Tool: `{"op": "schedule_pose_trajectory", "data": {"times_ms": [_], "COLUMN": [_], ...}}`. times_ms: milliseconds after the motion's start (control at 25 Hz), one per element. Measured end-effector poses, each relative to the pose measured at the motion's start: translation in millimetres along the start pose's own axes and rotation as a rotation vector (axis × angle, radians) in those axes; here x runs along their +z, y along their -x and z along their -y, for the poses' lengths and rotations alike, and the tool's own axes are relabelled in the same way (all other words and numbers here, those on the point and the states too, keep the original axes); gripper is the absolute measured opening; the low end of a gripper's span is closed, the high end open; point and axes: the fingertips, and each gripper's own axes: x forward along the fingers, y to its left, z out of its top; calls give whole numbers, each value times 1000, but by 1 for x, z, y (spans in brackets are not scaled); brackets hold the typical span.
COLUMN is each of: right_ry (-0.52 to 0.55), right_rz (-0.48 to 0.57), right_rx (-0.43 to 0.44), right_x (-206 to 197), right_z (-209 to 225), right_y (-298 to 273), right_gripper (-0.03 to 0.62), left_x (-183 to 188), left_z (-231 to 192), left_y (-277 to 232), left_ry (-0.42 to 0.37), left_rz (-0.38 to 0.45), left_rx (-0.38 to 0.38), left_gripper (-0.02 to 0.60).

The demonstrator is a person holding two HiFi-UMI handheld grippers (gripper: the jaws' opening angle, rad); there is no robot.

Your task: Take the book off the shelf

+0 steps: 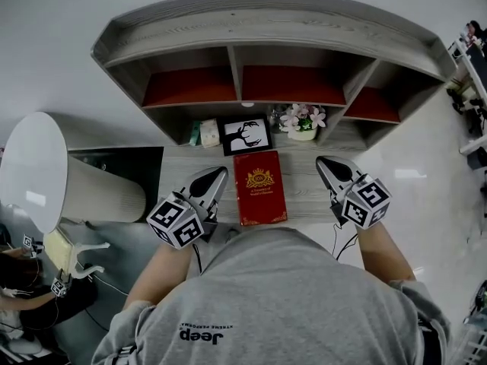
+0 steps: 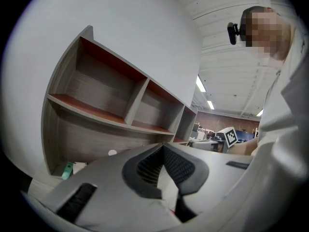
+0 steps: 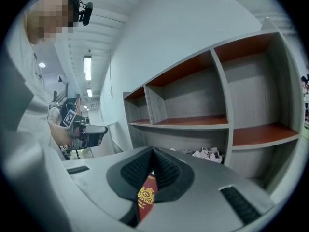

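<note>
on the desk: book flat, both grippers shut and empty

**finding.** the book [image 1: 259, 187] lies face up on the desk [image 1: 304, 192], in front of the shelf [image 1: 266, 21] and not in any of its bays. the upper bays show bare red boards. by my judgement the book is already off the shelf.

**grippers.** the left gripper [image 1: 221, 172] rests just left of the book, jaws pressed together with nothing between them. the right gripper [image 1: 323, 162] sits well to the right of the book, jaws also closed tip to tip. its own view shows the red cover only through the gap behind the tips, not gripped.

**advice.** if anything remains, it is to draw both grippers back without nudging the book. if the book must be lifted again, open the jaws wide first and take it by a long edge. a flat cover on a flat top gives little to bite on.

**surface and room.** the desk is pale grey wood grain. in the low bay behind the book stand a frame [image 1: 246, 134], flowers [image 1: 303, 120] and a small box [image 1: 204, 132], all apart from the book. a white wall rises behind the shelf. an open office with strip lights lies beyond.
</note>
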Motion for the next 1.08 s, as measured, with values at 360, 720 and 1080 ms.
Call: {"op": "schedule_pose_trajectory", "data": {"times_ms": [360,720,1080], "right_ry": [3,15,20], "right_rz": [-17,-17,-22], "right_rx": [-8,-10,-7], "right_x": [-8,-6,-6], "right_z": [-2,-3,-6], "right_y": [0,4,5], "right_gripper": [8,8,8], "left_x": [-6,-8,-8], "left_z": [-1,4,7], "left_y": [-2,-4,-3], "left_ry": [-9,-5,-4], "left_rz": [-17,-20,-23], "left_rx": [-3,-12,-16], "left_gripper": [25,25,25]}}
